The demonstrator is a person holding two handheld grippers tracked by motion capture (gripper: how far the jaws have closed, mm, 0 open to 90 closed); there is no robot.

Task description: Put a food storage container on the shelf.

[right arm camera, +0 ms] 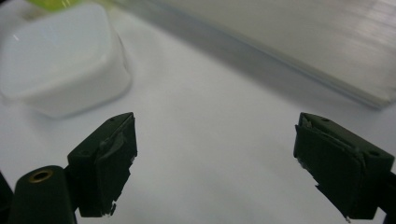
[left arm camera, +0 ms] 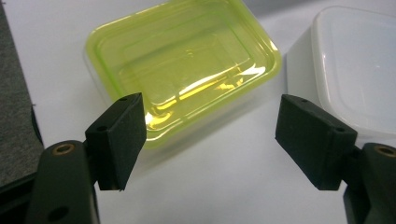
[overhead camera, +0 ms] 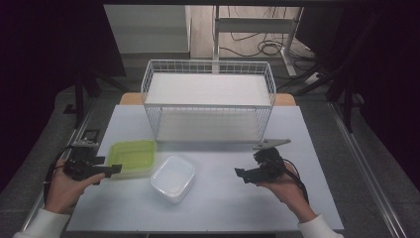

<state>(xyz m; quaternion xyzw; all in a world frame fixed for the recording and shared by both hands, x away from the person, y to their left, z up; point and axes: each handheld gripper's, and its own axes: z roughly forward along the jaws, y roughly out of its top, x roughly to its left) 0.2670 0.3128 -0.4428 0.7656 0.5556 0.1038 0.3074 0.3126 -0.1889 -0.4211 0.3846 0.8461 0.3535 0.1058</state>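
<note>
At the lower left of the high view, the left hand-held gripper is held just at the near left edge of the green container, its jaws spread wide with nothing between them. In the left gripper view the left hand-held gripper shows the same: the two black pads stand far apart over the bare surface, and the green container lies just beyond them, its near rim close to the left pad but not gripped. The white container sits at the upper right of that view, beside the green one.

At the lower right of the high view, the right hand-held gripper points toward the middle of the frame, well apart from the white container, with open surface between them. In the right gripper view the right hand-held gripper also has its jaws wide and empty; the white container lies at the upper left, clear of the pads.

The two containers lie just beside each other at centre left of the high view; I cannot tell whether they touch.

Farther back, at the centre of the high view, stands a white wire basket, nothing blocking the way to it. Beyond the surface, cables lie on the floor at the upper right.

No writing or label can be read.
</note>
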